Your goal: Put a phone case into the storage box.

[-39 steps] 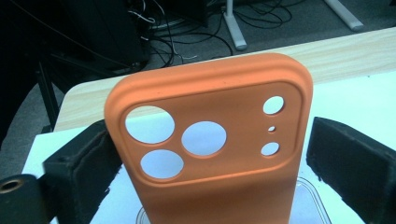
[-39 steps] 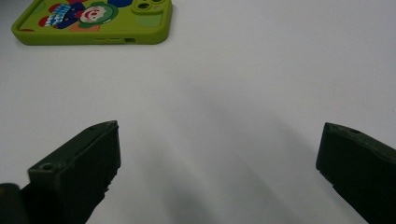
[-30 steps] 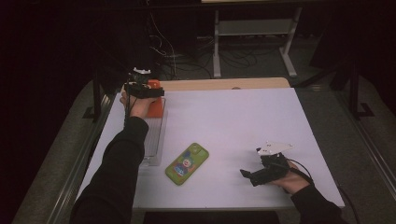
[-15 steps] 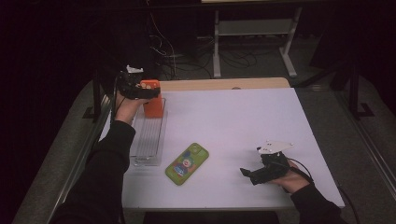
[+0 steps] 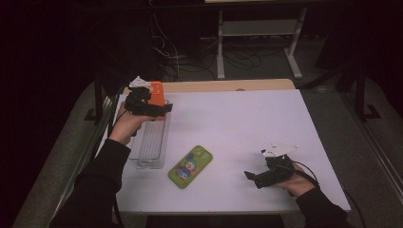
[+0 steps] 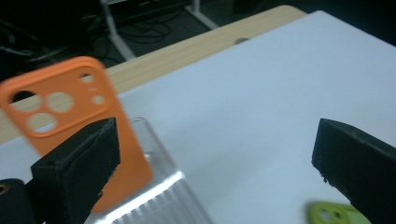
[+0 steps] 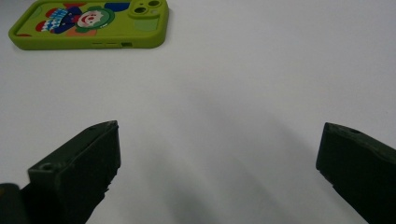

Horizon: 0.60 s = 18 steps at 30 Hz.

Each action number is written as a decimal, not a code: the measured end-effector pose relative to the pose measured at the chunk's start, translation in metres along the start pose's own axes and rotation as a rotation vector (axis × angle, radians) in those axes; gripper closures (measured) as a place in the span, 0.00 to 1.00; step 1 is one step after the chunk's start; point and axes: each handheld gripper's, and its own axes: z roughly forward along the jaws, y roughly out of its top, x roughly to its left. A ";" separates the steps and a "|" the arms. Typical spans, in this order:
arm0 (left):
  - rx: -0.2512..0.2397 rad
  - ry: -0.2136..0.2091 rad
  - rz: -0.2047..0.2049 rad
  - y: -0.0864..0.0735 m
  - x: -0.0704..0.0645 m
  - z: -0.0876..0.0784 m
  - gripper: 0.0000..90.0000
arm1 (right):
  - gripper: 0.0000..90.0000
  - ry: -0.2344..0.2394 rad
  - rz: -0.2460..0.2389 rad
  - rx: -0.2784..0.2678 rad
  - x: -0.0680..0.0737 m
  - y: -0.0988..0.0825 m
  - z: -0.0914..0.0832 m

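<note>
An orange phone case (image 5: 157, 90) (image 6: 70, 112) stands tilted at the far end of a clear ridged rack (image 5: 151, 142) (image 6: 159, 196) on the left of the white table. My left gripper (image 5: 163, 109) (image 6: 217, 144) hovers just in front of the case, open, with nothing between its jaws. The case sits behind the left jaw in the left gripper view. A green phone with a cartoon picture (image 5: 190, 166) (image 7: 91, 23) (image 6: 334, 214) lies flat near the table's middle front. My right gripper (image 5: 253, 176) (image 7: 219, 140) rests open at the front right, pointing toward the green phone.
A wooden strip (image 5: 228, 85) runs along the table's far edge. Beyond it are a dark floor, cables and a metal stand (image 5: 256, 28). The white tabletop (image 5: 247, 123) lies bare between the two grippers.
My left gripper has pulled back a little toward the near side, away from the orange case, and the forearm has swung left. The right gripper has not moved.
</note>
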 end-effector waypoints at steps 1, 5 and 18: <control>-0.005 -0.032 0.014 -0.003 -0.008 -0.001 0.01 | 0.00 0.002 0.002 0.000 0.000 0.000 0.000; -0.001 -0.079 0.048 -0.007 -0.022 -0.001 0.01 | 0.00 0.002 0.006 0.006 0.000 0.001 0.001; -0.004 -0.159 0.074 -0.024 -0.061 0.002 0.01 | 0.00 0.006 0.007 0.006 0.000 0.000 0.001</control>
